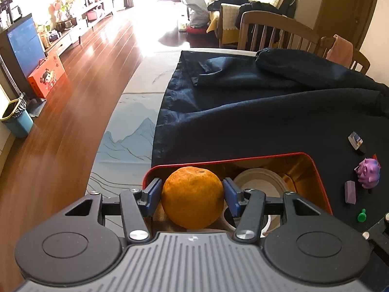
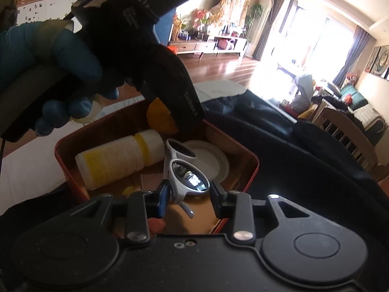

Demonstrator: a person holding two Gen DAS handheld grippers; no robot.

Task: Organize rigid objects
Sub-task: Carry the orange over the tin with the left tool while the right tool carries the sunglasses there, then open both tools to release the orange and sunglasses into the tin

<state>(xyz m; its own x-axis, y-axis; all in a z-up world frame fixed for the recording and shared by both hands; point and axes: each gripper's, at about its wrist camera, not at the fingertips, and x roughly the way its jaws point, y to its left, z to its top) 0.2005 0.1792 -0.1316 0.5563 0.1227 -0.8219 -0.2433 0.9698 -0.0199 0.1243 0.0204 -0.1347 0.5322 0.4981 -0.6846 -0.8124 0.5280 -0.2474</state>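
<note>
My left gripper [image 1: 192,194] is shut on an orange [image 1: 192,197] and holds it over the near left corner of a red tin with a gold inside [image 1: 316,168]. A white lid [image 1: 257,182] lies in the tin. In the right wrist view the tin [image 2: 252,163] holds a white and yellow bottle [image 2: 116,157], white sunglasses [image 2: 187,170] and the white lid [image 2: 211,158]. My right gripper [image 2: 188,198] is open over the tin's near edge, its fingers either side of the sunglasses. The left gripper and orange [image 2: 158,119] hang above the tin's far side.
A dark coat [image 1: 267,107] covers the table. Right of the tin lie a purple pig figure [image 1: 368,173], a purple block [image 1: 350,192], a green pin [image 1: 361,215] and a small box [image 1: 355,141]. Wooden chairs [image 1: 274,31] stand beyond. The table edge drops to wood floor on the left.
</note>
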